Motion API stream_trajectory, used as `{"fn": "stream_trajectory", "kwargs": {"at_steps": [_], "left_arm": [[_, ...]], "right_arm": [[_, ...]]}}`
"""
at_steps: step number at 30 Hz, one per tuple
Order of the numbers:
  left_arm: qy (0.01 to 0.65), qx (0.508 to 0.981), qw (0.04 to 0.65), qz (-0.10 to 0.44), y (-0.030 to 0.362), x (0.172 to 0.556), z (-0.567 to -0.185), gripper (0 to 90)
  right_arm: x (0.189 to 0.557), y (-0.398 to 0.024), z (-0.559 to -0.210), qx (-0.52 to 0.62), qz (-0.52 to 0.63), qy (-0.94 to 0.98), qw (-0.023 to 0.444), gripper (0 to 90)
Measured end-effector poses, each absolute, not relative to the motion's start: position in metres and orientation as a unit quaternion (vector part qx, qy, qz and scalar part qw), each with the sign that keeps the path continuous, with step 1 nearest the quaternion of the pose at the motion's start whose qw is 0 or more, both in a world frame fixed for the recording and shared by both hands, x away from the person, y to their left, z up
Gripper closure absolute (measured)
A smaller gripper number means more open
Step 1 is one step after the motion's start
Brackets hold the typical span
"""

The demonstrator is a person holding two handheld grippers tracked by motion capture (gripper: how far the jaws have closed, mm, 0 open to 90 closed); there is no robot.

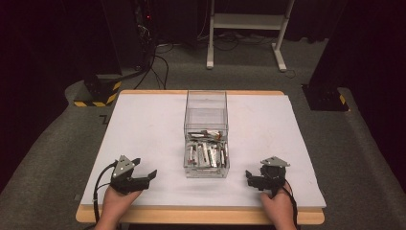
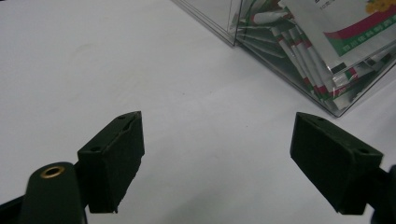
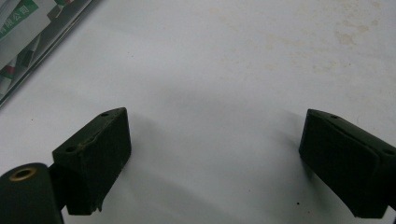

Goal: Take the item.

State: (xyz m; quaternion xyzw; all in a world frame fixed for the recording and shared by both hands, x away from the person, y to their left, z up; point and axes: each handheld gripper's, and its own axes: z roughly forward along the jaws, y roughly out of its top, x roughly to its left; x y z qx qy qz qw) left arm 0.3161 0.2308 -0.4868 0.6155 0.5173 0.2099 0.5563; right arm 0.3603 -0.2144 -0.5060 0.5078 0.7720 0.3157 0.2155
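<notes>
A clear plastic box [image 1: 206,115] stands in the middle of the white table [image 1: 143,124], and its near half holds several silver sachets [image 1: 207,154] with red and green print. My left gripper [image 1: 145,167] rests near the front edge, left of the box, open and holding nothing. In the left gripper view the jaws of the left gripper [image 2: 215,140] stand wide apart over bare table, with the box [image 2: 261,53] and the sachets [image 2: 327,37] ahead to the right. Right of the box, my right gripper [image 1: 256,173] is open too. Its own view shows the right gripper [image 3: 215,135] with the box [image 3: 28,37] at the upper left.
A wooden rim [image 1: 201,215] edges the table at the front. Beyond the far edge are grey carpet, a white desk frame [image 1: 246,21], black stands with yellow-black striped bases [image 1: 98,93] and cables. Faint stains [image 3: 345,35] mark the table right of the box.
</notes>
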Motion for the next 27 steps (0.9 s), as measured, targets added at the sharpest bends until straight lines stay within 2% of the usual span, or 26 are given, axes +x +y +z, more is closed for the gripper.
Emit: {"fn": "stream_trajectory", "kwargs": {"at_steps": [27], "left_arm": [[0.494, 0.598, 0.597, 0.205, 0.218, 0.306, -0.467, 18.1]], "right_arm": [[0.36, -0.214, -0.506, 0.508, 0.316, 0.771, 0.216, 8.5]]}}
